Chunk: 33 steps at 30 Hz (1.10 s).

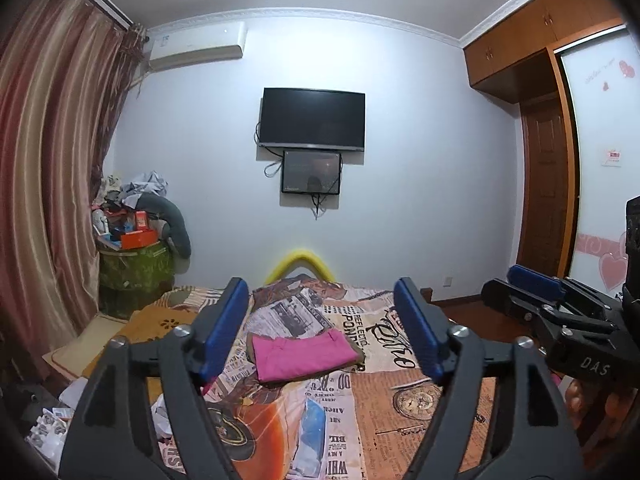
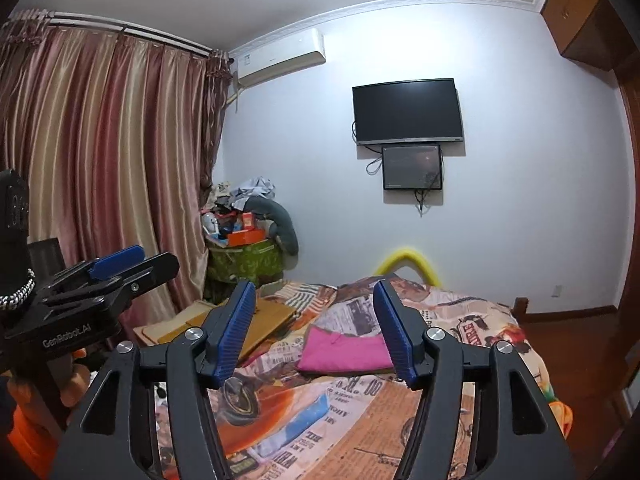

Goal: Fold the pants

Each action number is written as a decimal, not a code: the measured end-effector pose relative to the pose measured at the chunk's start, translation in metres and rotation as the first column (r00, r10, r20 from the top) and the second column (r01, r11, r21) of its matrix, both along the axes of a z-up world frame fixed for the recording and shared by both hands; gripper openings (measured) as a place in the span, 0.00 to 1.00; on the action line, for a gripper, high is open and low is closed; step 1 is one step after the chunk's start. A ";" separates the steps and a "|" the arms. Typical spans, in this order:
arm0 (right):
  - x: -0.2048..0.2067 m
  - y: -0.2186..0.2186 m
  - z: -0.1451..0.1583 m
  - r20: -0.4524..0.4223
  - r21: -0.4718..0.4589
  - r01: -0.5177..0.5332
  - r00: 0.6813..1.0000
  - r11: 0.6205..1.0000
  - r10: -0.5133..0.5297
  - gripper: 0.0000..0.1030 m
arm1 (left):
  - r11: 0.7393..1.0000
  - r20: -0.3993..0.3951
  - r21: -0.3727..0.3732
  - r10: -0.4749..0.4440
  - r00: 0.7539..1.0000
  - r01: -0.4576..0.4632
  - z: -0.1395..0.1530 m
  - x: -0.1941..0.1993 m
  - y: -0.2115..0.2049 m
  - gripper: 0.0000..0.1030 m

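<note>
Pink pants [image 1: 302, 354] lie folded into a flat rectangle on the bed [image 1: 400, 400], which has a newspaper-print cover. They also show in the right wrist view [image 2: 344, 352]. My left gripper [image 1: 320, 312] is open and empty, held above the bed short of the pants. My right gripper [image 2: 314, 312] is open and empty too, also held above the bed short of the pants. The right gripper appears at the right edge of the left wrist view [image 1: 532, 284], and the left gripper at the left edge of the right wrist view [image 2: 120, 260].
A TV [image 1: 312, 118] and a smaller screen hang on the far wall. A cluttered green bin [image 1: 134, 268] stands by the curtain [image 1: 52, 160]. A wardrobe [image 1: 560, 120] is on the right. A yellow curved foam piece [image 1: 298, 262] sits at the bed's far end.
</note>
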State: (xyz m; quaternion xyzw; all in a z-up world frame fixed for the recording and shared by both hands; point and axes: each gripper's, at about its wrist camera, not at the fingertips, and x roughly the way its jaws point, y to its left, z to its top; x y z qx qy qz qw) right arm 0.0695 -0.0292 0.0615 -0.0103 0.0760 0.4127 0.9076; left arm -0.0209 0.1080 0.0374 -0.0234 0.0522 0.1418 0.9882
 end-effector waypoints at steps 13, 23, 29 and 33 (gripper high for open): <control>-0.005 -0.014 -0.005 -0.008 0.053 0.054 0.999 0.997 -0.054 1.00 | 1.000 -0.002 -0.009 0.020 1.000 -0.020 -0.003 -0.004 0.002 1.00; -0.008 -0.014 -0.006 -0.017 0.045 0.059 0.998 0.997 -0.058 1.00 | 0.999 -0.026 -0.032 0.019 0.999 -0.020 -0.009 0.001 0.005 1.00; -0.008 -0.012 -0.006 -0.022 0.035 0.064 0.998 0.997 -0.063 1.00 | 0.999 -0.043 -0.029 0.019 0.999 -0.020 -0.012 0.005 0.005 1.00; -0.008 -0.011 -0.008 -0.028 0.025 0.066 0.997 0.997 -0.066 1.00 | 0.999 -0.052 -0.034 0.018 0.998 -0.020 -0.012 0.005 0.006 1.00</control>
